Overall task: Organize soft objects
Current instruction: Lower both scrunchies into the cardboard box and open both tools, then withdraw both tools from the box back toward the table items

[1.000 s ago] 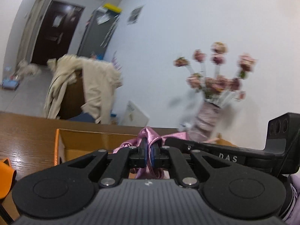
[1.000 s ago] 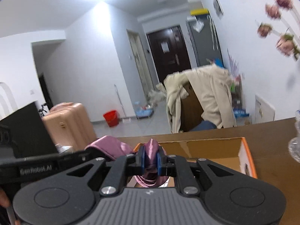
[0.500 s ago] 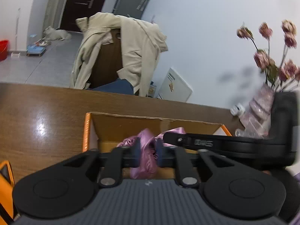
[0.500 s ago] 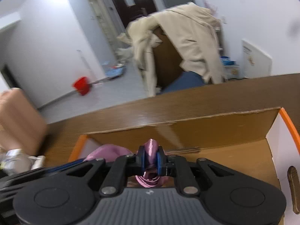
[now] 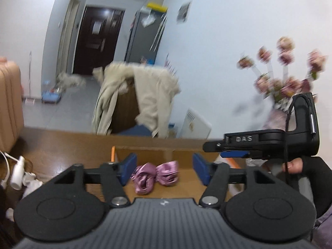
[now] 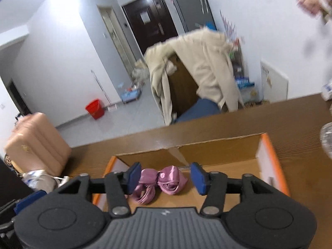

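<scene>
The pink satin bow (image 5: 154,173) lay inside the cardboard box (image 6: 267,157). Above the box, the left gripper (image 5: 165,169) and right gripper (image 6: 167,176) were both spread, touching nothing.

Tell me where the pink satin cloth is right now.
The pink satin cloth lies on the floor of the cardboard box, seen in both wrist views between open fingers.

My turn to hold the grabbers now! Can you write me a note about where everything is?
Left gripper: open, holding nothing.
Right gripper: open, holding nothing.
The pink cloth lies on the floor of the box, loose between the fingers in both views.
Done: the cloth is in the box.
Left: probably lift both grippers away. No other soft things to sort are clearly in view.
</scene>
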{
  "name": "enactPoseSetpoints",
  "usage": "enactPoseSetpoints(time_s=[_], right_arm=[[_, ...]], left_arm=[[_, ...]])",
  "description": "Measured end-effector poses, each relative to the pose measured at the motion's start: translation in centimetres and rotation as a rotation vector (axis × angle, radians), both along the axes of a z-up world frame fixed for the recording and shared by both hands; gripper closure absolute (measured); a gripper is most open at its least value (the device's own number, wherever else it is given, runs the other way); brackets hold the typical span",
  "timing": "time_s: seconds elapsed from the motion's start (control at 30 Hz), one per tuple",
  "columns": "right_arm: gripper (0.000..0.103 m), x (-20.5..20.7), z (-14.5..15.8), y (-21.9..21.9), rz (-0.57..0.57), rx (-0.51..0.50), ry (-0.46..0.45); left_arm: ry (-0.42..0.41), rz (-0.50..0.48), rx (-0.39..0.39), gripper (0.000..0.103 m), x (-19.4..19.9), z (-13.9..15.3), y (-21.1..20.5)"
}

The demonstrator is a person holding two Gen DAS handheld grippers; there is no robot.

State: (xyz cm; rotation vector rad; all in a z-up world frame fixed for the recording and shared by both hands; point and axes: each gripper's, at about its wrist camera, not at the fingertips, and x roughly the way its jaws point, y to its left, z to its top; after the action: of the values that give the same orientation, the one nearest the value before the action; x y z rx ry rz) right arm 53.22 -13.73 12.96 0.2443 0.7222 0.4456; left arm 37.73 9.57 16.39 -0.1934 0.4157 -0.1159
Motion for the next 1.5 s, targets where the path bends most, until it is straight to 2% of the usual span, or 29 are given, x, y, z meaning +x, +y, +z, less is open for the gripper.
enactPoseSetpoints(time_s=[0.03,0.1,0.2,0.3,0.37,0.5,0.63,0.73,0.83,0.9,1.0,1.07,1.3,1.5], right_arm=[[0.048,-1.6,1.0,-0.7,-0.002,-0.002,-0.024],[0.045,-5.3,2.9,-2.0,0.002,-0.01,-0.073],[0.034,-10.7,4.6,-3.9,0.005,-0.022,-0.151],[0.032,-16.1,5.0,-5.2,-0.003,-0.053,-0.233],[0.027,-20.6,4.5,-5.8,-0.023,-0.089,-0.298],[0.015,-28.3,1.6,-6.1,-0.067,-0.139,-0.417],[0.014,-36.1,-3.0,-5.2,-0.129,-0.247,-0.535],[0.008,-40.2,-5.6,-4.8,-0.186,-0.225,-0.549],[0.008,-44.1,-8.9,-4.1,-0.253,-0.249,-0.582],[0.004,-46.1,-11.1,-3.7,-0.283,-0.248,-0.549],[0.004,-47.2,-12.8,-2.7,-0.24,-0.22,-0.493],[0.004,-47.1,-12.8,-2.2,-0.205,-0.223,-0.507],[0.004,-46.8,-12.9,-2.4,-0.238,-0.219,-0.504],[0.006,-44.6,-12.2,-2.3,-0.234,-0.21,-0.49]], left_arm=[[-0.029,0.004,0.01,0.023,-1.7,0.7,-0.4],[-0.083,0.009,0.047,0.021,-4.9,1.8,-1.3],[-0.134,-0.019,0.088,0.016,-9.6,2.3,-2.5],[-0.165,-0.042,0.107,0.015,-14.3,1.5,-3.3],[-0.195,-0.039,0.134,0.009,-17.5,0.5,-4.0],[-0.26,-0.024,0.154,0.004,-23.5,-2.8,-4.6],[-0.319,-0.029,0.191,0.003,-28.5,-6.6,-5.2],[-0.329,-0.032,0.179,0.001,-31.3,-9.2,-5.2],[-0.31,-0.022,0.154,0.001,-33.2,-11.6,-4.8],[-0.287,-0.02,0.153,0.001,-34.1,-12.8,-4.5],[-0.269,-0.02,0.156,0.001,-34.6,-13.6,-4.1],[-0.272,-0.018,0.16,0.001,-34.4,-13.7,-3.9],[-0.25,-0.022,0.144,0.001,-32.8,-13.9,-3.2],[-0.168,-0.036,0.143,0.001,-29.5,-13.5,-3.2]])
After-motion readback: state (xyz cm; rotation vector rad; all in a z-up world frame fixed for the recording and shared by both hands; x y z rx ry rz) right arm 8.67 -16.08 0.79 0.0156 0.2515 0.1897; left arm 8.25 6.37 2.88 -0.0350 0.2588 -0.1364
